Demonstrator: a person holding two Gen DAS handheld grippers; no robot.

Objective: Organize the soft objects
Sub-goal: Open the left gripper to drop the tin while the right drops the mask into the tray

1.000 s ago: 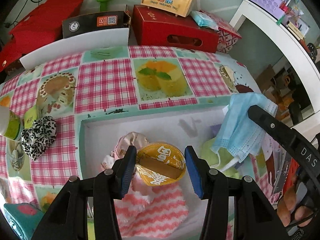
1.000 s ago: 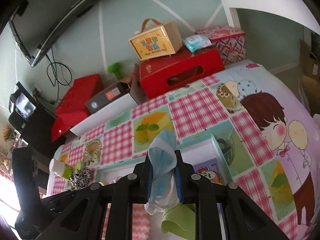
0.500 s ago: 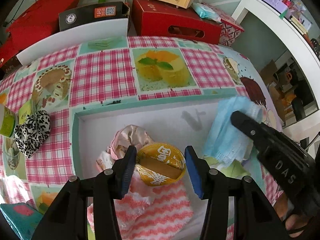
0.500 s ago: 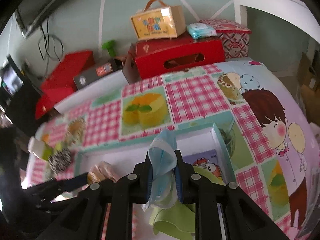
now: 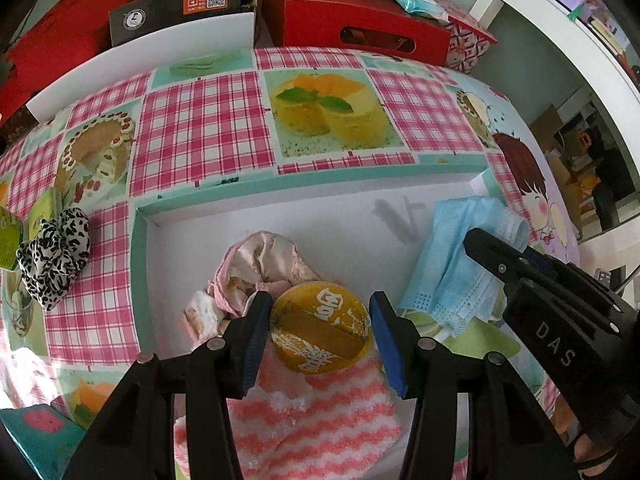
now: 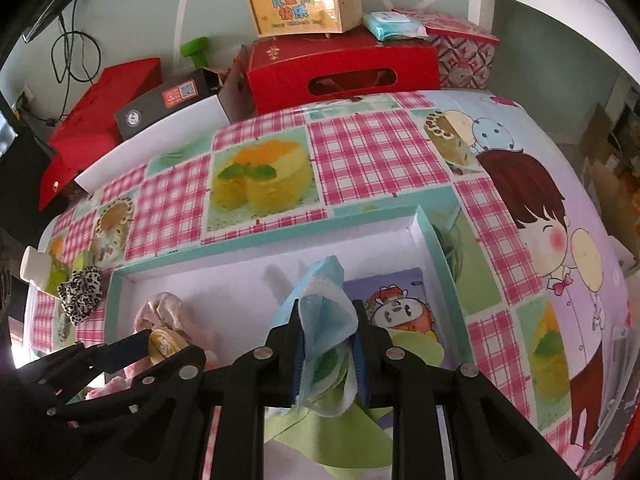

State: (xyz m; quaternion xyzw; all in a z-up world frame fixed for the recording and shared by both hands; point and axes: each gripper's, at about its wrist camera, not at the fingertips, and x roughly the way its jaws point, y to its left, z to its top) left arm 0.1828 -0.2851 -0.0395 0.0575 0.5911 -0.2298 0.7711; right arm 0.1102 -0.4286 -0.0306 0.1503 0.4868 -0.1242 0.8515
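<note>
Two grippers over a shallow box, each with a soft thing between its jaws.

Low in the left wrist view, the left gripper (image 5: 318,332) is clamped on a round yellow pad (image 5: 320,330) above a pink-and-white striped fuzzy cloth (image 5: 304,420). In the right wrist view's lower centre, the right gripper (image 6: 326,354) has just been opening, its pads touching a blue face mask (image 6: 326,320) over a green cloth (image 6: 332,436). Both hang inside the teal-rimmed box (image 5: 138,240). Further up at the frame's left edge, a leopard scrunchie (image 5: 54,254) lies on the checked tablecloth (image 5: 200,120).
</note>
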